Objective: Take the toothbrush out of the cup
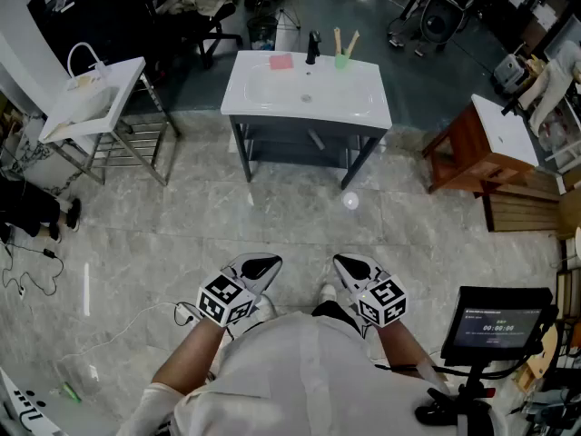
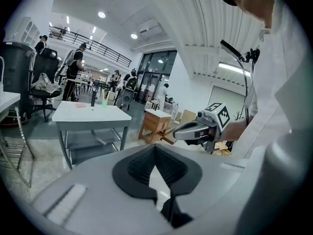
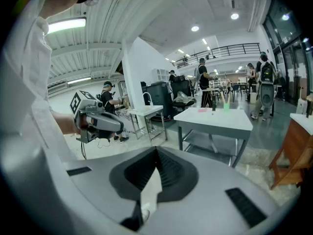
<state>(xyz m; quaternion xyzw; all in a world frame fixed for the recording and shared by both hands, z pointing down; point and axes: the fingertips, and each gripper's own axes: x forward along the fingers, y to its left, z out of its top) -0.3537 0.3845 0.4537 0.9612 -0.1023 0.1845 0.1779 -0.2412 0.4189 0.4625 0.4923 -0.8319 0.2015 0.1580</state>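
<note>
Head view: the left gripper (image 1: 265, 265) and right gripper (image 1: 348, 263) are held low, close to the body, aimed forward across open, glossy stone floor (image 1: 290, 218) toward the white basin bench (image 1: 259, 103). A slim toothbrush (image 1: 338, 40) stands in the green cup (image 1: 341, 61) at the bench's far edge.

Left gripper view: ribbed black jaws clenched, empty.

Right gripper view: jaws likewise clenched on nothing.

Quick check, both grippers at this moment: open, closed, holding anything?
Left gripper: closed, holding nothing.
Right gripper: closed, holding nothing.
</note>
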